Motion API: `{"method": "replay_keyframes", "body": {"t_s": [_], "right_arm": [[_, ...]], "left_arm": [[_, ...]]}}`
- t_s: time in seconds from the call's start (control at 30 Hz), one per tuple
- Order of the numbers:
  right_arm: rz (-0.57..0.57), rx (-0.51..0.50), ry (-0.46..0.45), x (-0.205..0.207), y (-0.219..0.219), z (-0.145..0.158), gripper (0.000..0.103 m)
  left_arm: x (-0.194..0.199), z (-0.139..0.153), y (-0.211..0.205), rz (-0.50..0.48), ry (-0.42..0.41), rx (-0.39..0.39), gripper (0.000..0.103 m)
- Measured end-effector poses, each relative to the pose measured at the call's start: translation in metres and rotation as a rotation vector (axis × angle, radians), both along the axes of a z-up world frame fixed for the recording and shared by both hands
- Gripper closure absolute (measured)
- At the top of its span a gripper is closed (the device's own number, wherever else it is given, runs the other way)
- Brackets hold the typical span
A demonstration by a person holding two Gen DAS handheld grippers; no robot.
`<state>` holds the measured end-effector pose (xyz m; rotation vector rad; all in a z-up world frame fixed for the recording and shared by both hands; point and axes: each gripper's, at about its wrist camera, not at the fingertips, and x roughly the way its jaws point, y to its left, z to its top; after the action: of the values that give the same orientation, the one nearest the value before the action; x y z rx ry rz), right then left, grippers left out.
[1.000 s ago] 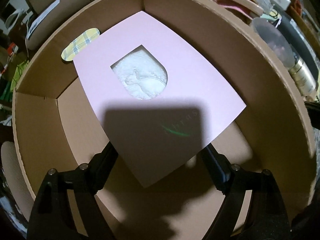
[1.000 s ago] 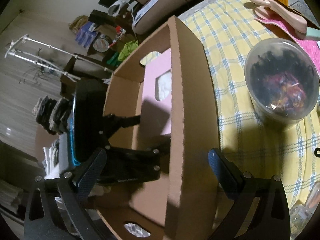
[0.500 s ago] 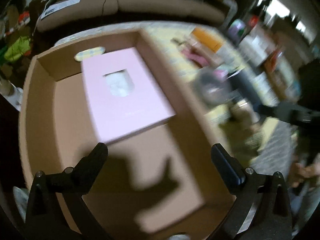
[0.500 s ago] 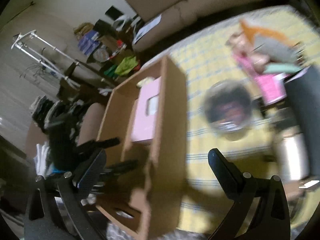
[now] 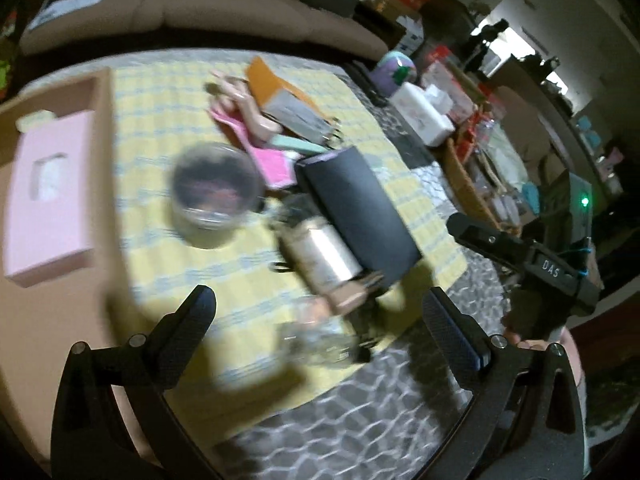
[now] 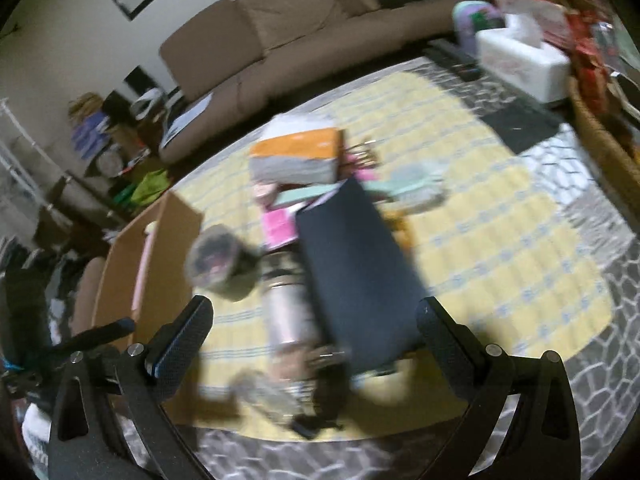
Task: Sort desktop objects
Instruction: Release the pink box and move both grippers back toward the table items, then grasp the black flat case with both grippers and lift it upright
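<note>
Desktop clutter waiting to be sorted lies in a loose pile on the yellow checked cloth, and the piece we judge the next move turns on is the long flat black rectangular case in the middle of it. In the right wrist view that case runs almost straight away from us, its long axis tilted a little to the left as it recedes, and its near end sits between the two spread fingers of the right gripper. Touching its left edge, as far as the blur lets us tell, lies a silver metal cylinder, parallel to it. Further left stands a round clear plastic tub of dark bits, and beyond that the brown cardboard box that already holds a flat pink package.

From the left gripper the same case lies ahead and to the right, running diagonally, so we judge the right hand the nearer and better lined up. A grasp across the short width looks the natural one; the cylinder alongside could get nudged.

Both grippers are spread wide with nothing between the fingers. Motion blur hides the small items at the near edge of the cloth
</note>
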<state>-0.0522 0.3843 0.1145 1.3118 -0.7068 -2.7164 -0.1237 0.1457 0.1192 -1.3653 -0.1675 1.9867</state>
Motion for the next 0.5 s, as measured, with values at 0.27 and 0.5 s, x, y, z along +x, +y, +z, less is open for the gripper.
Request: {"method": "replay_keyframes", "body": {"t_s": [0.27, 0.5], "right_arm": [[-0.046, -0.067, 0.027, -0.003, 0.040, -0.022, 0.000], [-0.022, -0.085, 0.007, -0.015, 0.049, -0.047, 0.022]], "left_arm": [[0.000, -0.026, 0.068, 0.007, -0.098, 0.070, 0.001], [-0.015, -0.042, 0.097, 0.019, -0.098, 0.018, 0.014]]}}
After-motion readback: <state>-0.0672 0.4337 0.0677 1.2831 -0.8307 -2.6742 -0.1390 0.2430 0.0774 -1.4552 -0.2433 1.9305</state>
